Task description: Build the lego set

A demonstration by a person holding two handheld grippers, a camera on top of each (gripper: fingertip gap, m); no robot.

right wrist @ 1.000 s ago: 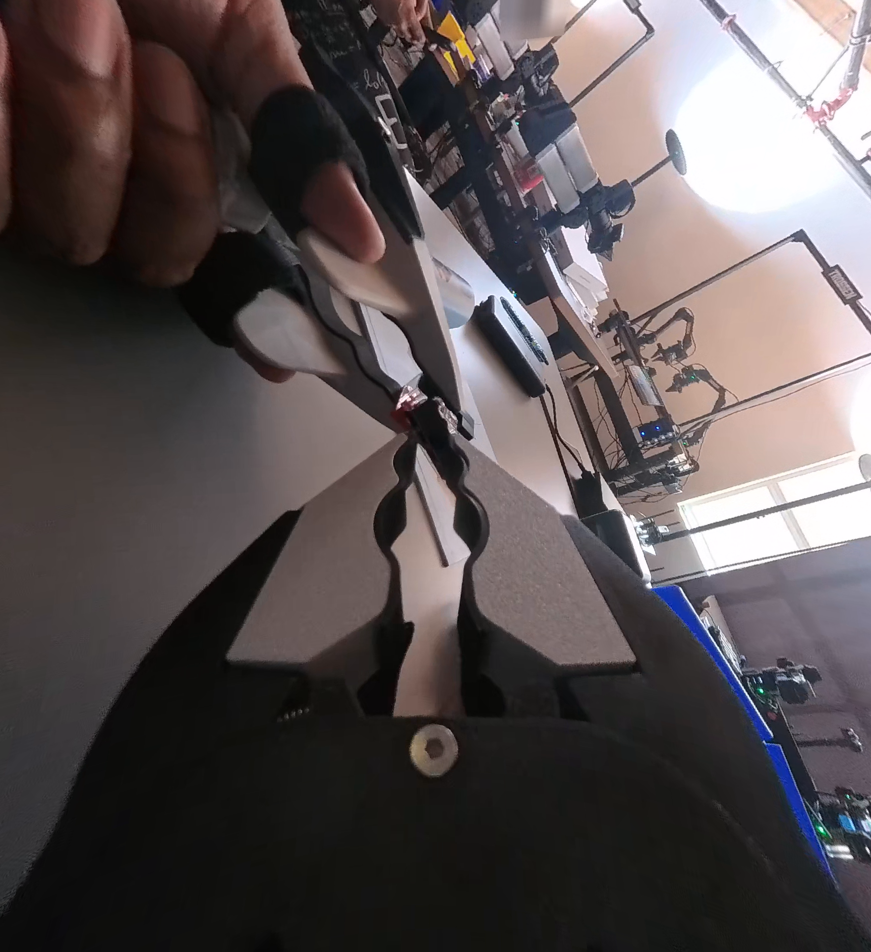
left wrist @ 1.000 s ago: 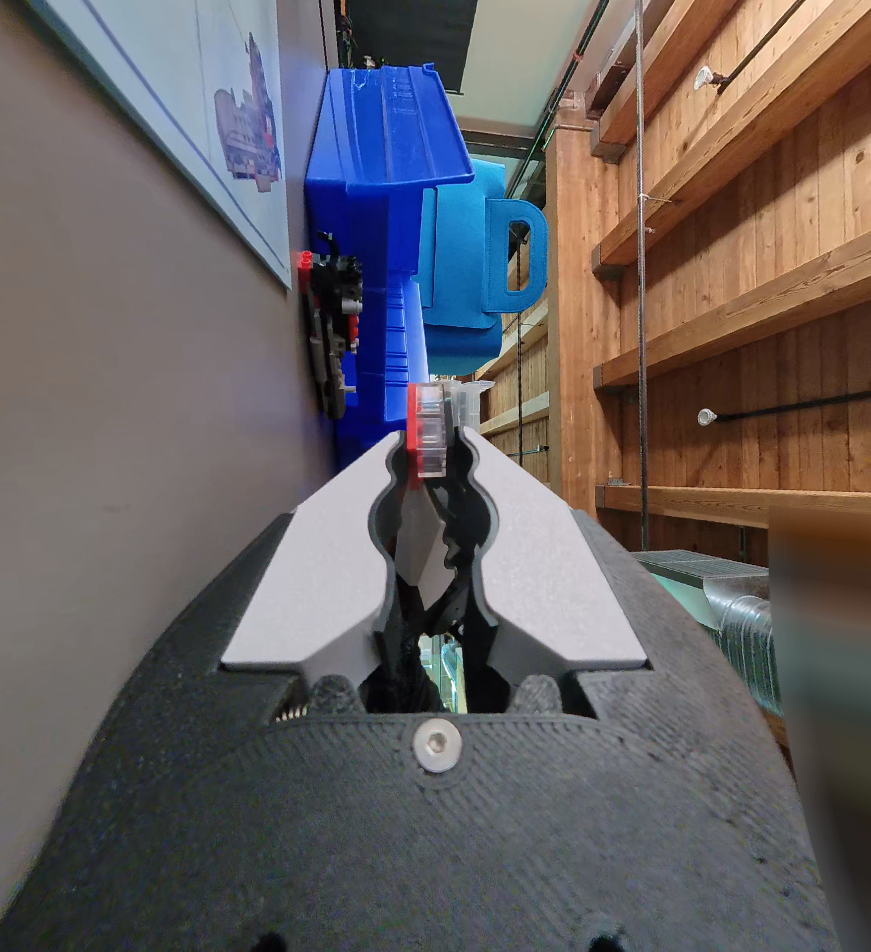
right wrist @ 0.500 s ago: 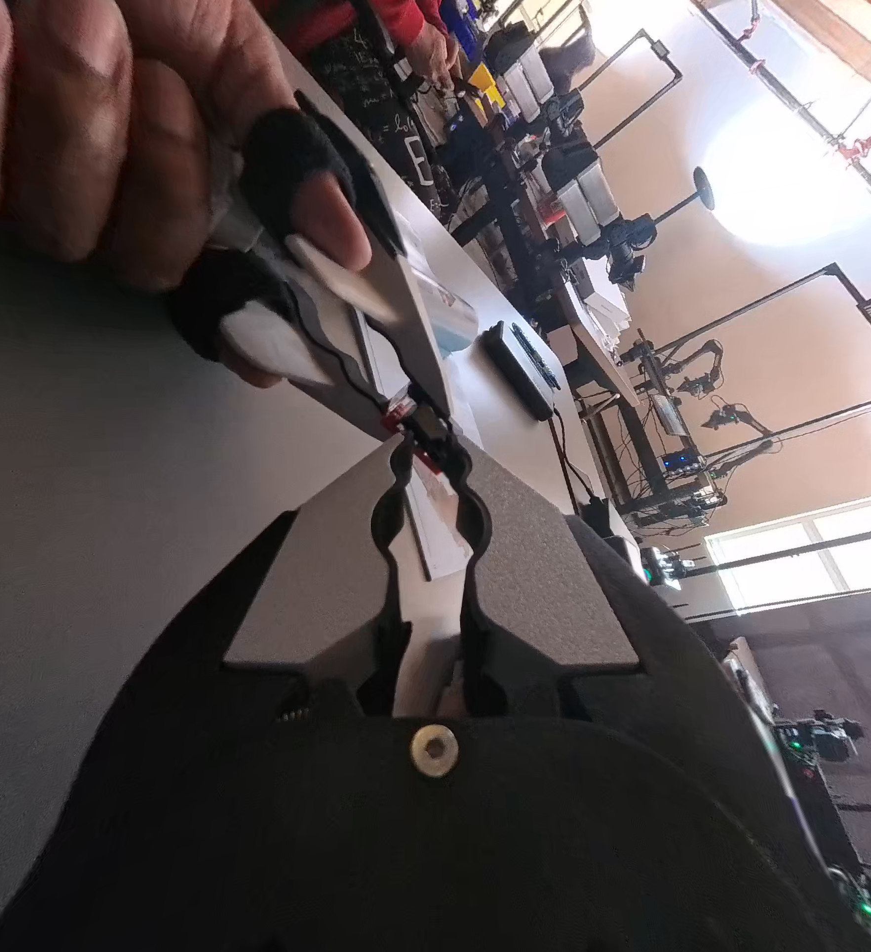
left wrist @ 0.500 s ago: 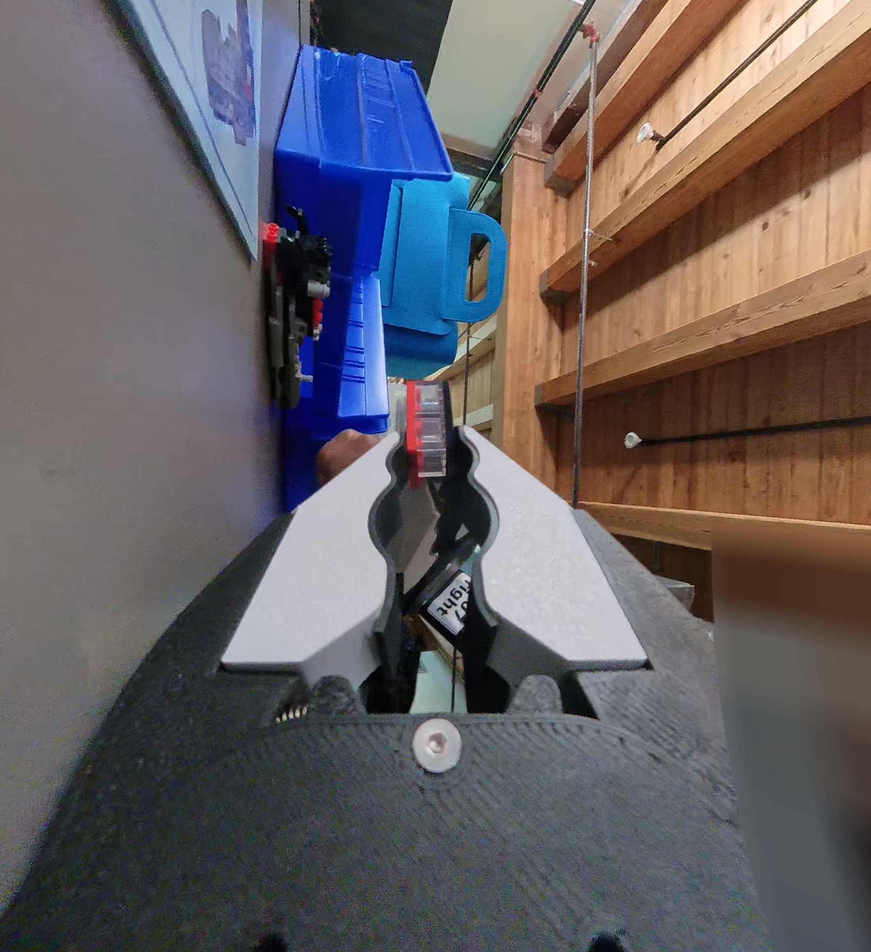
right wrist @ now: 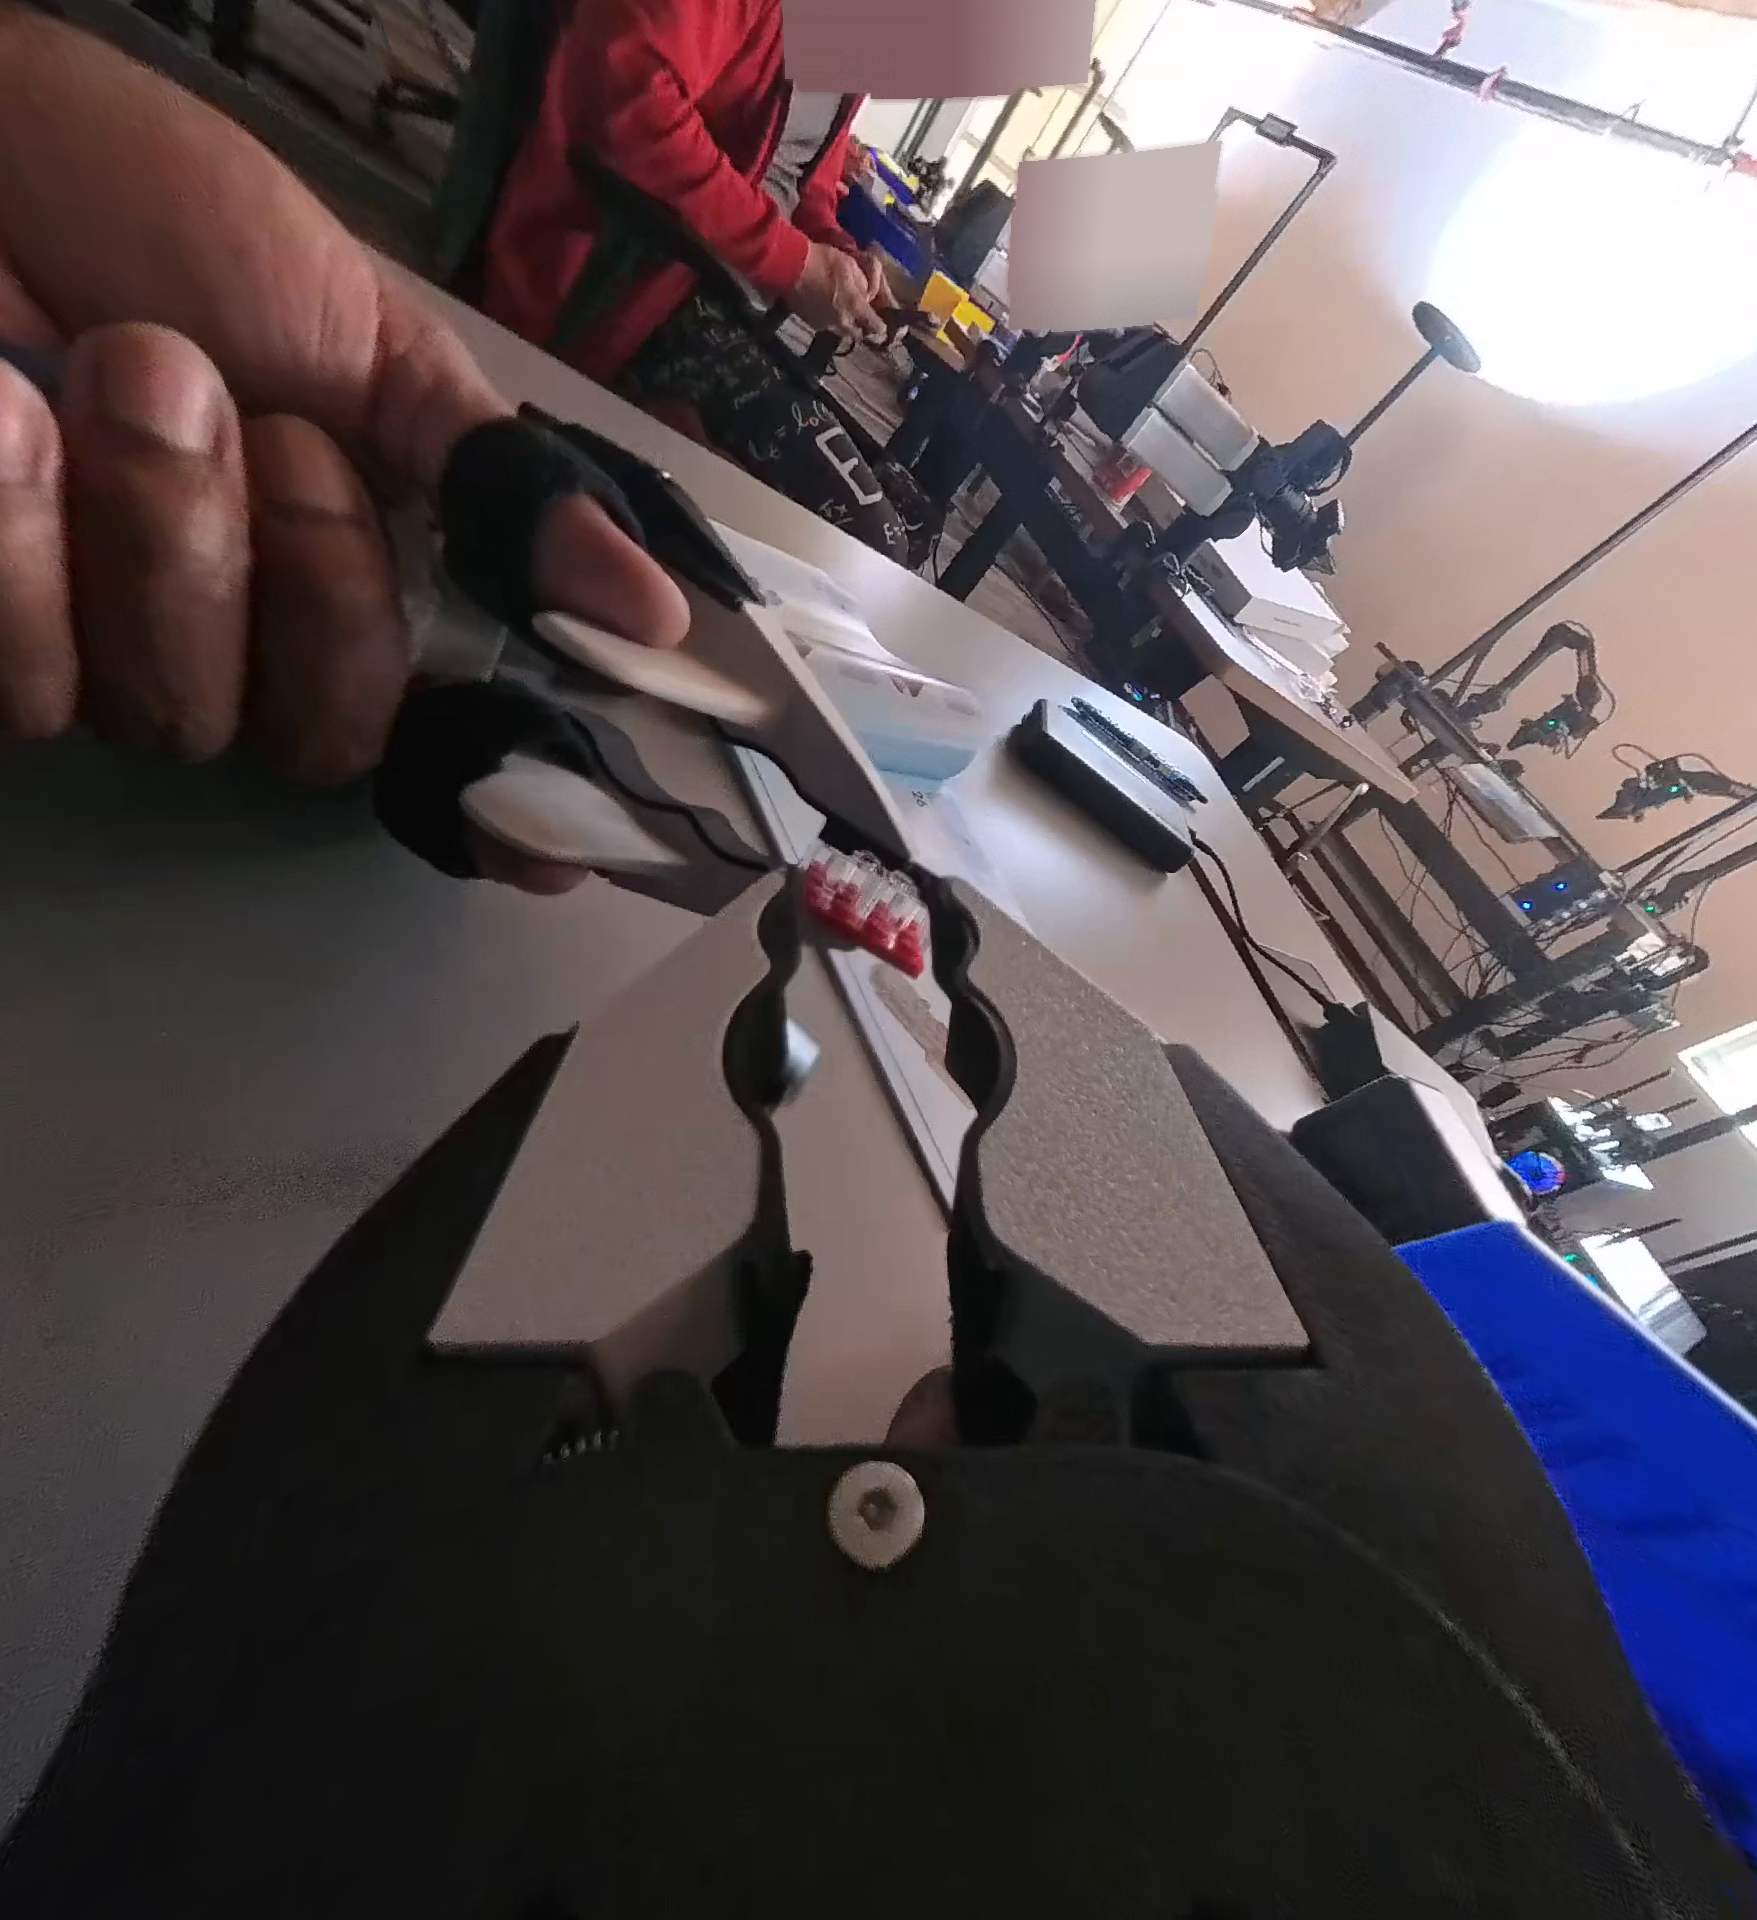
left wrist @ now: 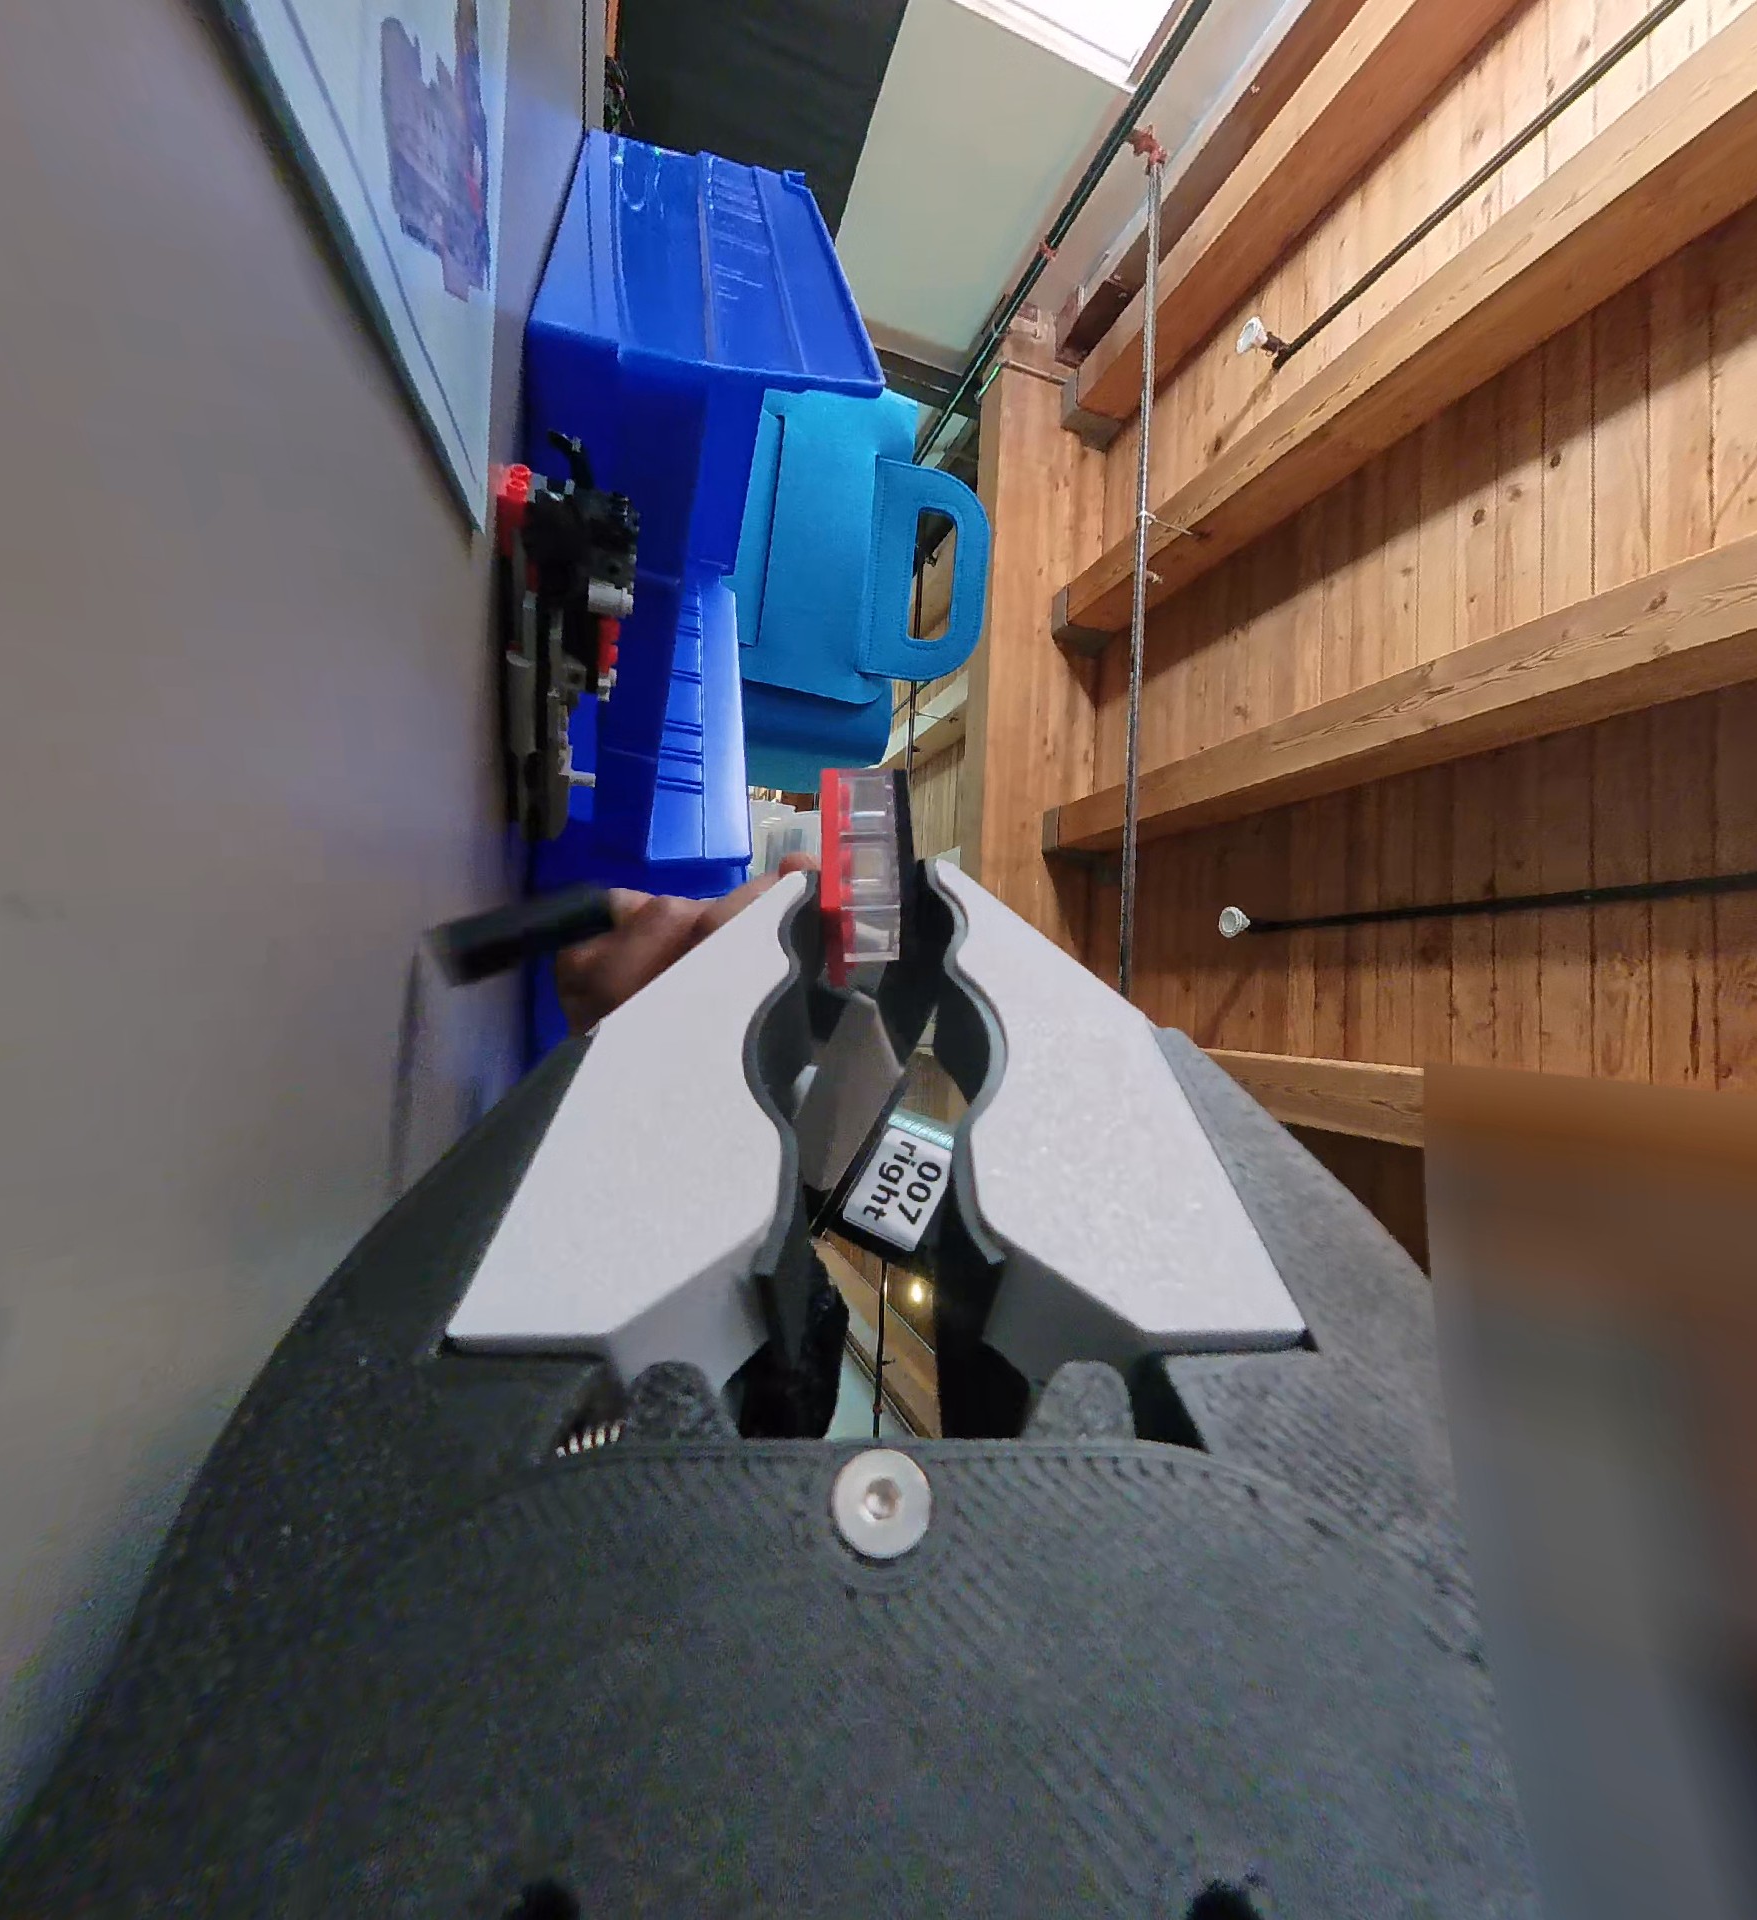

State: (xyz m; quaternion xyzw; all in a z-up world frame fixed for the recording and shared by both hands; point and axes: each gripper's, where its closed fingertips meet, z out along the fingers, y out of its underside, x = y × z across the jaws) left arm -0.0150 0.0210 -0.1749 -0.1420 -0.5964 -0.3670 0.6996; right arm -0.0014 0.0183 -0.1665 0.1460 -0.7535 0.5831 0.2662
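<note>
Change since 0.5 s ago: the right gripper (right wrist: 858, 904) has gone from nearly pressed together to spread. A second ago it had a small dark part at its tips, against the piece. That part no longer shows there. Judgement: the part was probably pressed on and let go, though I cannot confirm it seated.

Table (left wrist: 178, 935): grey, fills the left side of the left wrist view, which is rolled on its side.

Blue bin (left wrist: 687, 416): upper middle of that view, standing on the table.

Left gripper (left wrist: 858, 894): pinching the piece at its tips. In the right wrist view it comes in from the upper left (right wrist: 801, 862), held by a hand (right wrist: 178, 468).

Half-built model (left wrist: 562, 644): on the table beside the bin, well apart from both grippers.

Red and clear piece (left wrist: 858, 873): held off the table in the left gripper.
- Long axis runs up the left wrist view, along the fingers, and pokes past the tips.
- Red layer faces frame left, toward the table. Clear layer faces frame right.
- In the right wrist view it lies across the gap (right wrist: 863, 920), upper left to lower right.
- Cannot tell whether the right tips touch it.
</note>
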